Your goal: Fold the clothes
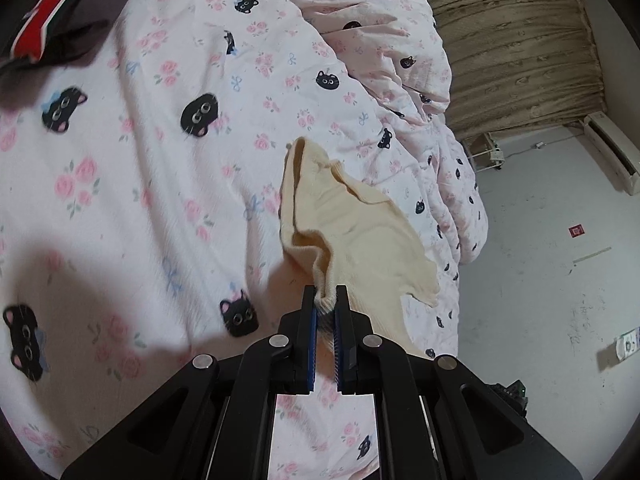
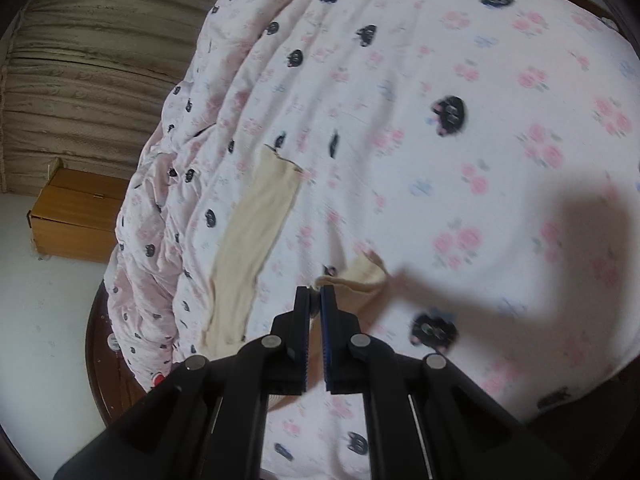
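Closest to me, in my left claw (image 1: 325,294), the two black fingers with their blue pads are drawn tight on the ribbed edge of a cream-coloured garment (image 1: 352,232). From that pinch the cloth rises and spreads away from me in loose folds, lifted off the bed, one corner hanging toward the bed's right edge and a narrow end reaching farther out over the bedspread (image 1: 168,184).

On the other side my right claw (image 2: 315,294) is pressed nearly shut too, and a cream edge (image 2: 352,276) sits right at its tips; the picture is smeared there, so I think the pads are gripping that edge, but I can't be certain how much of it they have. Just left of that claw a long cream strip (image 2: 256,236) lies flat on the bedspread, running away from me.

Under everything is the pink spread printed with roses, bows and black cat faces, rumpled into thick folds along the bed's far edge. A dark garment with red and white stripes (image 1: 44,20) lies at the top left corner of the left view. Beyond the bed stand a wooden cabinet (image 2: 76,216) on the pale floor and a ruched brown curtain (image 1: 516,40).
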Demonstrator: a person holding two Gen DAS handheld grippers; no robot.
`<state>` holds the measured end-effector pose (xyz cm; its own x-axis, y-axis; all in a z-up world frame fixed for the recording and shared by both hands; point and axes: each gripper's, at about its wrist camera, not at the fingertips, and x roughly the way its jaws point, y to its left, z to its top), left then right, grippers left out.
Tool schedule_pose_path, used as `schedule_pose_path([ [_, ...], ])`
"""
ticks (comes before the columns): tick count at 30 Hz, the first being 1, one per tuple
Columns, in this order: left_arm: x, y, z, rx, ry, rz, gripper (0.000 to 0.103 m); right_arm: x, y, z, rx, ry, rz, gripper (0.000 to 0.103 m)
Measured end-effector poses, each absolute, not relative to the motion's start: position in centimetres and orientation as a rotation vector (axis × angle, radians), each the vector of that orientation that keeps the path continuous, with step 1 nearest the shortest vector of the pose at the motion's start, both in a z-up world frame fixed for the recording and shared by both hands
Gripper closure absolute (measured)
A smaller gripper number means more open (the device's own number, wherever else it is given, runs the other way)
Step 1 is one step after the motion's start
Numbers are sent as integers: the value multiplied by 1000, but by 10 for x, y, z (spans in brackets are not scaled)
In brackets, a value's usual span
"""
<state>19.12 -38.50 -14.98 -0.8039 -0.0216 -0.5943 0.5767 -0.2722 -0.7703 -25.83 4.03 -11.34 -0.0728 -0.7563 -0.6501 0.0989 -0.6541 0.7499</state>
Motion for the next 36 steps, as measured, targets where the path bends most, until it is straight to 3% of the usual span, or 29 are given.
schedule_pose_path([
  [19,136,-439,-136,727,1543,-2021,98,-355,-62,-86,1576,-632,-1798,102],
  [20,135,-439,-138,732,1544,-2019,98,-357,-67,-88,1585,-596,-1800,98],
  [27,131,-436,-147,758,1538,-2019,98,-352,-94,-121,1704,-334,-1727,98],
  [28,131,-435,-148,756,1538,-2019,98,-349,-97,-127,1727,-326,-1706,96],
  [32,132,-434,-146,752,1533,-2027,98,-335,-110,-141,1758,-309,-1696,74],
  [36,134,-434,-143,745,1528,-2036,98,-332,-121,-145,1786,-263,-1747,74],
])
